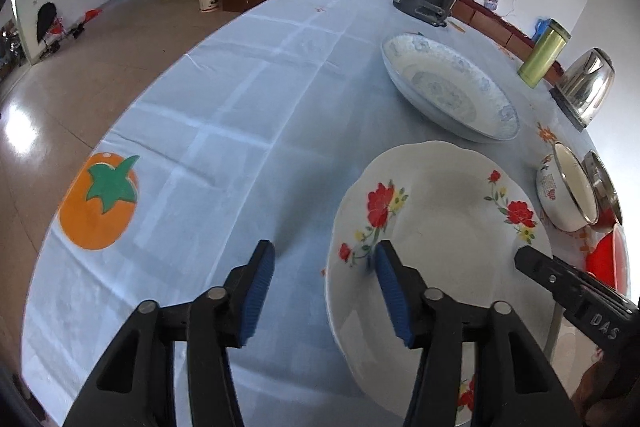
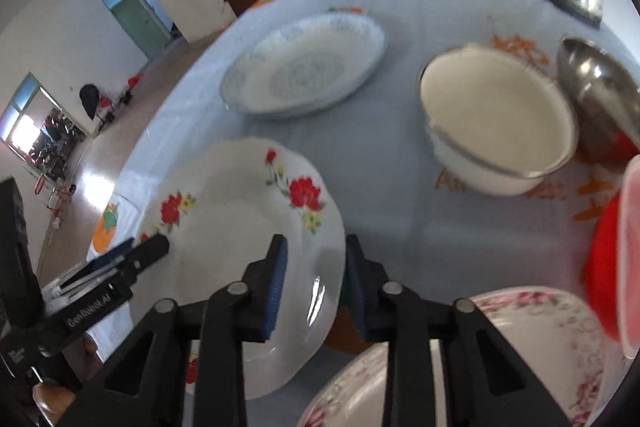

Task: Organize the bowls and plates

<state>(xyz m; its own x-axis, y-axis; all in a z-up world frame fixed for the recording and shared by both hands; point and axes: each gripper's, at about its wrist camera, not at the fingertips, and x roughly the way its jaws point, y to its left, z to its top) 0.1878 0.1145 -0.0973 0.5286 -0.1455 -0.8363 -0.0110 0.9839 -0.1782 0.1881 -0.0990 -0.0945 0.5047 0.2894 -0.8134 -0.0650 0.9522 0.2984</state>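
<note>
Pale blue cloth with orange fruit prints covers the worktop, and on it sits the red-flowered plate, a glossy white ceramic dish with a scalloped rim, lying flat between the two hands. At its left edge the left gripper has its ribbed blue jaws spread: one pad hangs over bare cloth, the other over the plate's rim, so the edge lies between them, but nothing is pinched. Farther right, the right gripper straddles the opposite rim, its jaws narrowed around the thin lip; whether the pads already press on it I cannot tell, as a slight gap seems to show on the outer side. The coming move appears to turn on this: the plate lies crosswise between the jaws, each hand at its own edge and about equally near, so a two-sided lift looks likely. Beyond it rests the blue-patterned plate, a shallow oval and probably the stacking spot. To the right stand the cream enamel bowl with a metal rim, a steel bowl just beside it, and a pink-flowered plate nearest the right hand.
</note>
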